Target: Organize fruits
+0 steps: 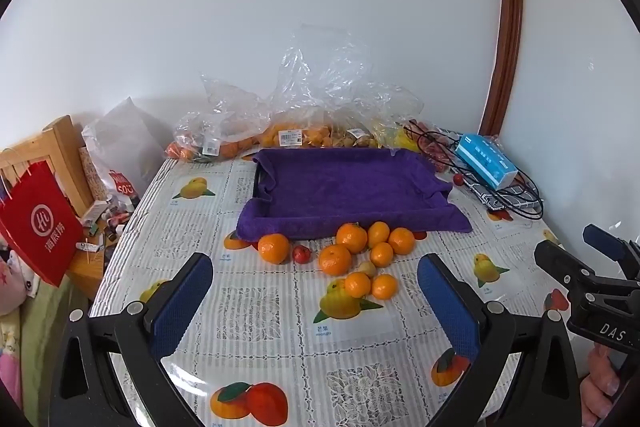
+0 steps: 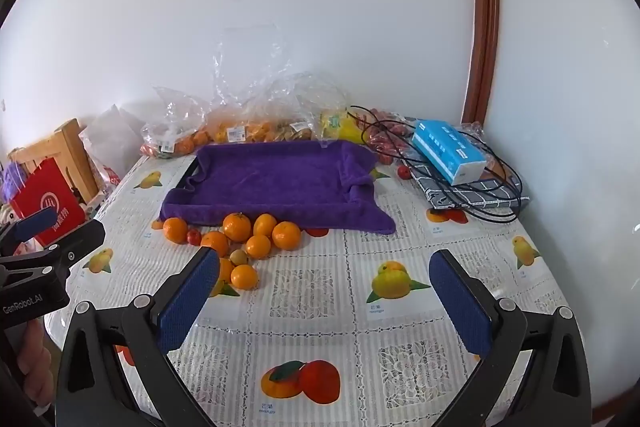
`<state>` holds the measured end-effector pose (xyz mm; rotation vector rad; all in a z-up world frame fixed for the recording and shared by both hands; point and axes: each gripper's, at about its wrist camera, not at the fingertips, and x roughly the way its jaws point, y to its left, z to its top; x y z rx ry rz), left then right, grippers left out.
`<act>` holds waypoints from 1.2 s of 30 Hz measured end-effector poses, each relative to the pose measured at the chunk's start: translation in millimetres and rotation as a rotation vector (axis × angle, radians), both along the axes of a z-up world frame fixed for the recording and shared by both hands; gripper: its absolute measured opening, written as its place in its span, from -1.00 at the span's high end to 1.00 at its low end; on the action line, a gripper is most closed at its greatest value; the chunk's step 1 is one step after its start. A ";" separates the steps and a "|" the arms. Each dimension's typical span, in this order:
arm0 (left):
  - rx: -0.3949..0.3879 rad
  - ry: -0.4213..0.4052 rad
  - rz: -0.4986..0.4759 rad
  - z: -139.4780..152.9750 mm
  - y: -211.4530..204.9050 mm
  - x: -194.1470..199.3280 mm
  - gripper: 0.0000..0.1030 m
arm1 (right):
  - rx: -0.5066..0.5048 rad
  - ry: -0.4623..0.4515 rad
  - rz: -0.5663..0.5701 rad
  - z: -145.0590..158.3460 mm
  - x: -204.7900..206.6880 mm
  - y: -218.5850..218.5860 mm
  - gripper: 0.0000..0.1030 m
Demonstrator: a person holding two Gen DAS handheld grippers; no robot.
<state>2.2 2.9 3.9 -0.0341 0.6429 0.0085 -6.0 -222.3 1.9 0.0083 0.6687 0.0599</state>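
Note:
Several loose oranges (image 1: 351,237) (image 2: 237,226) lie in a cluster on the fruit-print tablecloth, just in front of a tray lined with a purple towel (image 1: 348,187) (image 2: 276,179). Among them sit a small red fruit (image 1: 301,254) (image 2: 194,236) and a small yellowish fruit (image 1: 367,269) (image 2: 239,256). My left gripper (image 1: 316,283) hovers open over the cloth, short of the oranges, nothing between its blue pads. My right gripper (image 2: 325,279) is open too, to the right of the cluster; its left finger (image 2: 192,299) hides part of one orange.
Clear plastic bags of fruit (image 1: 280,131) (image 2: 240,131) line the wall behind the tray. A blue tissue pack (image 1: 486,161) (image 2: 448,151), black cables (image 2: 460,187) and a checked cloth sit at the back right. A red paper bag (image 1: 38,223) hangs beyond the table's left edge.

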 end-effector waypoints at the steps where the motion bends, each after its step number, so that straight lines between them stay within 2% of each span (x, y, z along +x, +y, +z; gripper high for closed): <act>1: -0.008 0.000 -0.007 -2.6 1.3 -0.7 -0.99 | 0.003 0.002 -0.001 -0.1 -0.3 -0.4 -1.00; 5: 0.002 -0.016 -0.005 -2.7 -0.4 -2.7 -0.99 | 0.005 0.023 -0.001 0.8 4.5 -0.1 -1.00; 7: -0.001 -0.017 -0.006 -2.0 -0.2 -3.3 -0.99 | 0.007 -0.009 0.001 2.1 -1.2 1.4 -1.00; 36: -0.009 -0.025 0.005 2.3 2.2 -7.3 -0.99 | 0.018 -0.016 0.004 4.4 -5.8 3.9 -1.00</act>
